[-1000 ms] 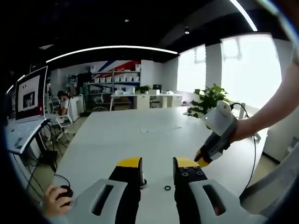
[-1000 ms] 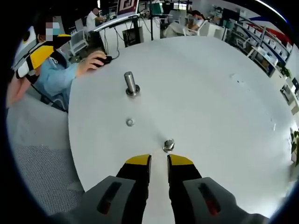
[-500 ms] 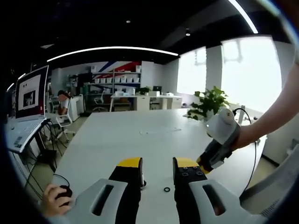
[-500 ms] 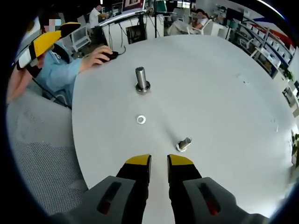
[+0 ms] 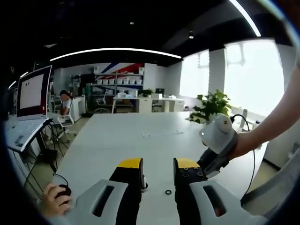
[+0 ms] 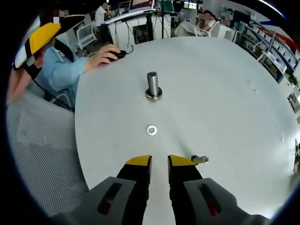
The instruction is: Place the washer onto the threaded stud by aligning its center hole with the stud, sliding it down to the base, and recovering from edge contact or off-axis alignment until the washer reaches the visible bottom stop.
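my right gripper (image 6: 159, 161) hangs over the washer (image 6: 152, 130), left gripper (image 5: 158, 166) too, both slightly open, nothing held

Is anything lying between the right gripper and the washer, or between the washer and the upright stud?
Nothing visible does. The washer lies flat on bare table ahead of the right gripper, with the stud beyond it. A small bolt lies off to one side.
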`<control>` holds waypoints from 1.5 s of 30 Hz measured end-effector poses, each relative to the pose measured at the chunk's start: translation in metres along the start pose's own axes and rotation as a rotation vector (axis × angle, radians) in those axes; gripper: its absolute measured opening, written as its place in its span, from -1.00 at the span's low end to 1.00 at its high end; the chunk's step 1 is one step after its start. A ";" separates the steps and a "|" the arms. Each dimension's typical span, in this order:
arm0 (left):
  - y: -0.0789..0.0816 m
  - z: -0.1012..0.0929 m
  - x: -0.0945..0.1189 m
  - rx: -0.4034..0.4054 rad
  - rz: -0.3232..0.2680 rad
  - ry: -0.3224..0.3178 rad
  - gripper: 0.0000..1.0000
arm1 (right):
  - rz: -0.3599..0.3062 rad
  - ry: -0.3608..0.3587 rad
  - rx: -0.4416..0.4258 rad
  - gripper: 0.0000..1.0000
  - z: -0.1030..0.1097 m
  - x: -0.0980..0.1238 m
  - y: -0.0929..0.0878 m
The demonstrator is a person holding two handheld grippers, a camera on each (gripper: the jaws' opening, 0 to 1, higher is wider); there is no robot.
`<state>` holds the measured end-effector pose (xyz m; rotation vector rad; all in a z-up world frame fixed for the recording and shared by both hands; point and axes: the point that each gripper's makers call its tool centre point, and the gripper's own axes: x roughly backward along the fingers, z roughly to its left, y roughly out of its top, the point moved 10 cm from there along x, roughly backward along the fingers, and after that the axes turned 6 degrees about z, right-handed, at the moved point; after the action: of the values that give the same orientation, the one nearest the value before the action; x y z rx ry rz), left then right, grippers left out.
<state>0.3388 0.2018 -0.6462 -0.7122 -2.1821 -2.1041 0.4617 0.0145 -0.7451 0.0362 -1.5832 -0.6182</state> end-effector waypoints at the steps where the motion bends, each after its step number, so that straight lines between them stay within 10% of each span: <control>1: 0.000 0.000 0.000 0.000 0.001 0.001 -0.52 | 0.001 0.004 -0.002 -0.68 0.000 -0.002 0.001; 45: -0.003 0.000 -0.001 0.052 0.001 -0.019 -0.52 | 0.017 0.005 0.032 -0.60 0.005 -0.040 0.025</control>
<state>0.3387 0.2015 -0.6494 -0.7321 -2.2371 -2.0400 0.4711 0.0529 -0.7719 0.0480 -1.5871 -0.5795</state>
